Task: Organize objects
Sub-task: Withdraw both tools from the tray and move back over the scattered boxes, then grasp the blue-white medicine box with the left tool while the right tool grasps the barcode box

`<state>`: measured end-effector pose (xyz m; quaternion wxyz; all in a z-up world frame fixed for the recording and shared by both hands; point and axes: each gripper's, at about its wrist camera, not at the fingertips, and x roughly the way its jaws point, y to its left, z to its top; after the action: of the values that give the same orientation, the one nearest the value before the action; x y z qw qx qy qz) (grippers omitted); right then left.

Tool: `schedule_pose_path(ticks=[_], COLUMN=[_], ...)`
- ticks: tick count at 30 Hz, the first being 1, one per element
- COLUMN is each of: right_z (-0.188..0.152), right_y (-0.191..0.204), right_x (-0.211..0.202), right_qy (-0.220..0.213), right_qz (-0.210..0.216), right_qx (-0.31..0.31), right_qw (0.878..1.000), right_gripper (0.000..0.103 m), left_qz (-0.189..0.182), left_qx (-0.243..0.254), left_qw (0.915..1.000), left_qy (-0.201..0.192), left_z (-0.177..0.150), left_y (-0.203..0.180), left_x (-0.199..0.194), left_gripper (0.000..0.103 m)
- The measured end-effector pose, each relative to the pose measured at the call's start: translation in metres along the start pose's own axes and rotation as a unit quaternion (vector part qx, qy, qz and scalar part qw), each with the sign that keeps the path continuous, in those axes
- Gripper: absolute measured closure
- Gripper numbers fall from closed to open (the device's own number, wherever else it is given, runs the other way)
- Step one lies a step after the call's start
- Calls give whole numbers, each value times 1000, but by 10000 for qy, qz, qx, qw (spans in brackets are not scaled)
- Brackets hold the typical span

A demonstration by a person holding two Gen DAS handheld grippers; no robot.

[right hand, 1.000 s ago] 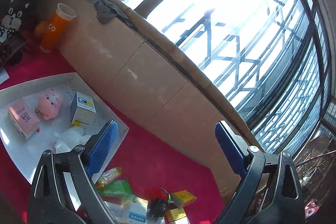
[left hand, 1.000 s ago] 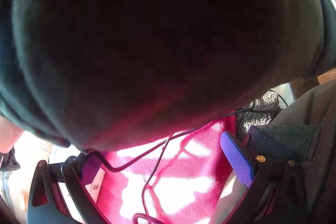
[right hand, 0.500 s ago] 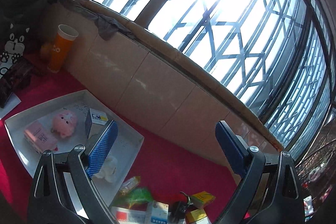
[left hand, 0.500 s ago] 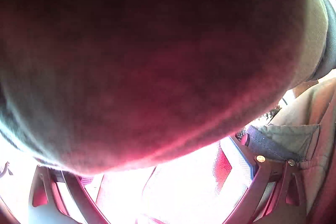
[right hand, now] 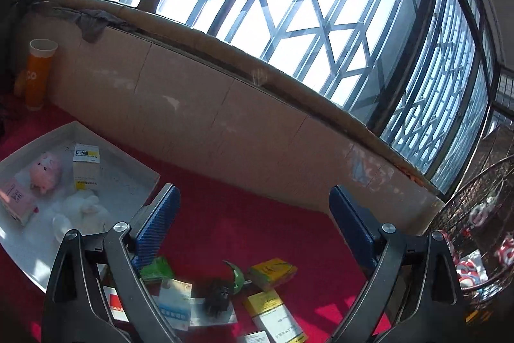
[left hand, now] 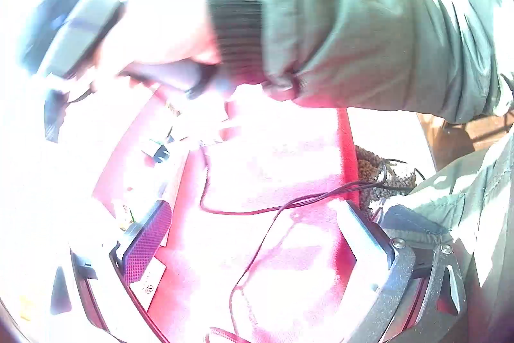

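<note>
In the right wrist view the right gripper (right hand: 253, 224) fills the bottom of the frame, its blue pads spread wide with nothing between them. Just beyond, at the bottom centre, loose items lie scattered on the red cloth (right hand: 257, 230): a green packet (right hand: 156, 269), a black charger (right hand: 218, 294), a yellow box (right hand: 272, 272) and a white-and-yellow carton (right hand: 273, 312). At the left sits the white tray (right hand: 135, 179), already holding a pink pig toy (right hand: 46, 171), a pink box (right hand: 16, 198), an upright medicine box (right hand: 86, 166) and a white plush (right hand: 82, 208). Farther back, an orange tube (right hand: 38, 76) stands at the upper left against the low wall (right hand: 225, 124); a wire basket (right hand: 478, 221) is at the right edge.

In the left wrist view the left gripper (left hand: 253, 233) is likewise wide open and empty, low in the frame over the red cloth. A thin dark cable (left hand: 289, 204) loops across the cloth between its fingers, and a white card (left hand: 149, 285) lies by the left pad. Above, a green-sleeved arm (left hand: 353, 31) crosses the upper frame.

The likely risks: the cable could snag a finger and drag things along; glare washes out much of the left view, so small items there are hard to make out; the crowded pile invites pinching two items at once, and the tray's near corner stands beside the right gripper's left pad.
</note>
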<state>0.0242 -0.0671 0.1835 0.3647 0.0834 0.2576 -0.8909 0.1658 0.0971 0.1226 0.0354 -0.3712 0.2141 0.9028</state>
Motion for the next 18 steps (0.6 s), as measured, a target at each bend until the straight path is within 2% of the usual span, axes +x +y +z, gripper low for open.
schedule_pose_path(ticks=[2,4,7,10,12,14,16,18], right_z=[-21,-47,-89,-127,-148,-160,-162,-159], right_y=[-37,-68,-95,-109,-108,-102,-96,-88], right_x=[10,17,26,36,41,43,39,32], right_qy=[332,644,1026,1300,1466,1476,1299,1098], right_qz=[19,144,624,1062,1102,1188,1460,1688], right_qx=[535,1057,1654,2184,2259,2125,1938,1686], right_qw=[9980,9922,9789,9613,9567,9586,9614,9649], right_gripper=[9,9,9,9,9,9,9,9], left_qz=[114,231,408,380,413,539,703,716], left_qx=[-417,-942,-1652,-2282,-2687,-2902,-3016,-3123], left_qw=[9991,9953,9854,9728,9622,9550,9501,9465], left_qy=[-2,20,92,119,179,287,373,392], left_z=[-12,-19,-32,-44,-45,-42,-38,-32], left_y=[11,41,109,148,162,162,164,164], left_x=[-8,-6,5,14,26,43,62,77], left_gripper=[0,0,0,0,0,0,0,0])
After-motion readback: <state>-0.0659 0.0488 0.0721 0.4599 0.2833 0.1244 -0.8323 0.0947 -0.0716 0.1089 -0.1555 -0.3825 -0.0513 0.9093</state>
